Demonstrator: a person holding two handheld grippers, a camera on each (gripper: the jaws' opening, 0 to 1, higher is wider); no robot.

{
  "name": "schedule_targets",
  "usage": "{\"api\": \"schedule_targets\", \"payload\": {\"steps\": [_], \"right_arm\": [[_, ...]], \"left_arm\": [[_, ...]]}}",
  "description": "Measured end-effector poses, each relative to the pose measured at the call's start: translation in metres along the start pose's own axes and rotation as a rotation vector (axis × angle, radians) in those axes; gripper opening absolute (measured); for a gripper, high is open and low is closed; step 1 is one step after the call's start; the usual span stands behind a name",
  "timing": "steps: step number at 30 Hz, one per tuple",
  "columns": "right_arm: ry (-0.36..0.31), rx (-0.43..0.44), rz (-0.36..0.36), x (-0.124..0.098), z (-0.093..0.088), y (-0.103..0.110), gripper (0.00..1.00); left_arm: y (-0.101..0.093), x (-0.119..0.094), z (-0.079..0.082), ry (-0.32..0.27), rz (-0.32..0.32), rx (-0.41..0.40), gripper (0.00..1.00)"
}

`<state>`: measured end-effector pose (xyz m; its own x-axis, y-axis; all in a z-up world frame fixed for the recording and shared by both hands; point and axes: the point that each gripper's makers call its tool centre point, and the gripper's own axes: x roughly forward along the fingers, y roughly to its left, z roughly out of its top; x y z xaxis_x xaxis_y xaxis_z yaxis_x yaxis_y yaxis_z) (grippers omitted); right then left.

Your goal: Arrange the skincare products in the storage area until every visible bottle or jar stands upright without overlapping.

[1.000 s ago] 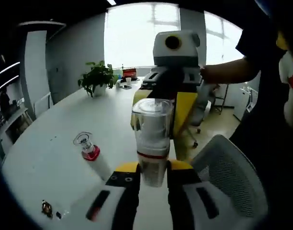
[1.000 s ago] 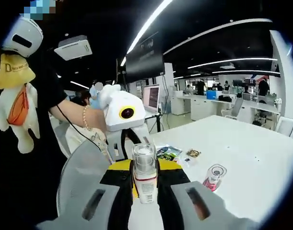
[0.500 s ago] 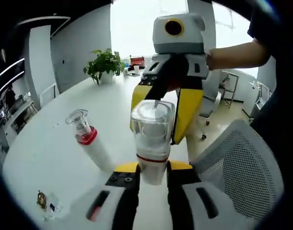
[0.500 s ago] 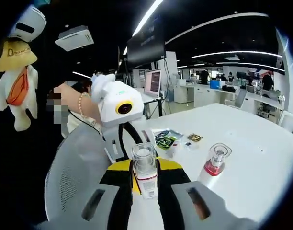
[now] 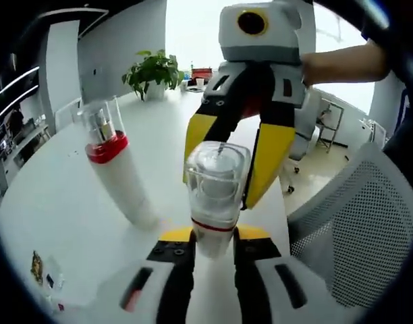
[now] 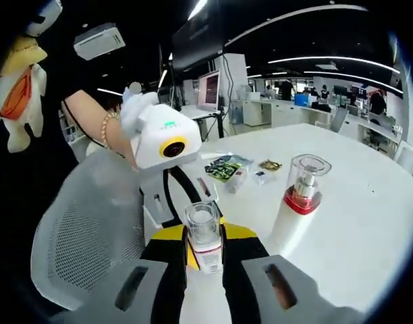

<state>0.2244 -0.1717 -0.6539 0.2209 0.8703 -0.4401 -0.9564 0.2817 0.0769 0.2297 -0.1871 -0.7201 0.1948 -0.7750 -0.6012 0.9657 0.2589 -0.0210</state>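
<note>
The left claw (image 5: 210,253) grips a small white bottle with a clear cap (image 5: 214,196), its two jaws pressed to the bottle's lower body just below a thin red band, and the right claw (image 5: 223,182) closes on the same bottle from the far side, its yellow-and-black jaws reaching down behind the cap. In the right gripper view the same hold shows from the other end: the right claw (image 6: 204,260) clamps the bottle (image 6: 204,236) at its base, with the left claw (image 6: 183,202) coming in from beyond it, held by a person's hand (image 6: 135,111) with a bracelet at the wrist. The bottle is held over the near edge of the white tabletop (image 5: 71,196), upright between the two claws. Just beside it on the tabletop stands a taller white bottle with a red collar and clear cap (image 5: 115,169), upright as far as the fisheye lets one judge and apart from the held bottle; it also shows in the right gripper view (image 6: 297,202). A grey mesh office chair (image 5: 355,223) sits close against the tabletop edge beside the claws. Farther off on the tabletop lie some small packets (image 6: 227,169), and a potted plant (image 5: 154,71) stands at the far end near a bright window.
</note>
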Motion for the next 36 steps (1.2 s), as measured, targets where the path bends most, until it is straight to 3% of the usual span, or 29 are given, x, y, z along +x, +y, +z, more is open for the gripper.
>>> {"api": "schedule_targets", "payload": {"steps": [9, 23, 36], "right_arm": [[0.029, -0.006, 0.004, 0.007, -0.011, -0.008, 0.19], [0.001, -0.013, -0.025, 0.006, -0.006, -0.038, 0.19], [0.003, -0.023, -0.022, 0.009, -0.003, -0.053, 0.19]], "left_arm": [[0.009, 0.014, -0.005, -0.001, 0.002, 0.003, 0.21], [0.036, 0.025, 0.006, -0.05, 0.035, -0.011, 0.22], [0.052, 0.028, 0.01, -0.062, 0.037, -0.003, 0.23]]}}
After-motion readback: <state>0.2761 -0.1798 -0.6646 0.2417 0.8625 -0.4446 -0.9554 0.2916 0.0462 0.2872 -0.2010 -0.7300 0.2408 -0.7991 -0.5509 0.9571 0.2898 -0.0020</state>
